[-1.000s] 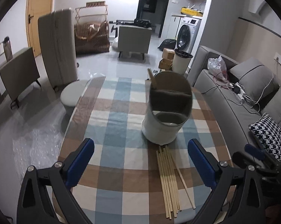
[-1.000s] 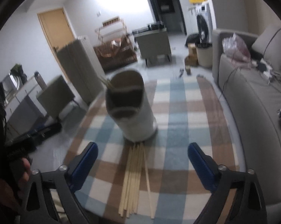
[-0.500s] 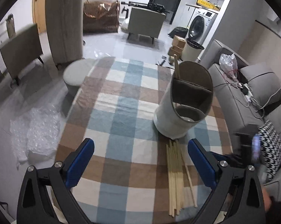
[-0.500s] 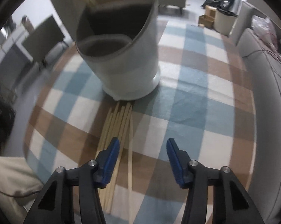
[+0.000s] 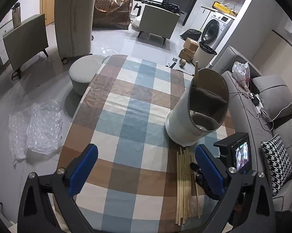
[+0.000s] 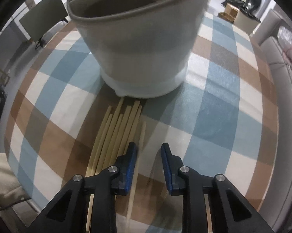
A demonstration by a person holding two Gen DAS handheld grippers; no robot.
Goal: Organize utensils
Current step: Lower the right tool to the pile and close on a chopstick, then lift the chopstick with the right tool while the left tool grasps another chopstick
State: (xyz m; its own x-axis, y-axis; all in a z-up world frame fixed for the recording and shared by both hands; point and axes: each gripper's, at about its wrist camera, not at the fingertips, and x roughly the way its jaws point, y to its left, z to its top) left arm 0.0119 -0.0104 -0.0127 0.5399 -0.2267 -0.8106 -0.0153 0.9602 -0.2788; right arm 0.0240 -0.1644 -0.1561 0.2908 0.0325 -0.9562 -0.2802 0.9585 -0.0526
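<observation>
A pale grey utensil holder (image 5: 186, 124) with dividers stands on the checked tablecloth (image 5: 130, 116), with one chopstick (image 5: 196, 71) upright in its rear compartment. Several wooden chopsticks (image 6: 117, 134) lie in a bundle in front of the holder (image 6: 138, 54). My right gripper (image 6: 149, 155) is low over them and its jaws are closing. A single stray chopstick (image 6: 142, 134) runs between its pads, close to the left pad; the pads are not pressing it. My left gripper (image 5: 146, 167) hangs wide open over bare cloth, left of the chopsticks (image 5: 182, 184). The right gripper's body (image 5: 237, 155) shows beside it.
A grey sofa (image 5: 243, 104) with cushions and cables runs along the table's right side. On the floor to the left are a round stool (image 5: 84, 73) and bubble wrap (image 5: 37, 130). The table's near edge is just behind the chopsticks' ends.
My right gripper has dropped down close to the chopstick bundle and narrowed its jaws a lot. My left gripper has drifted a little, so the holder now sits further right in its view.
</observation>
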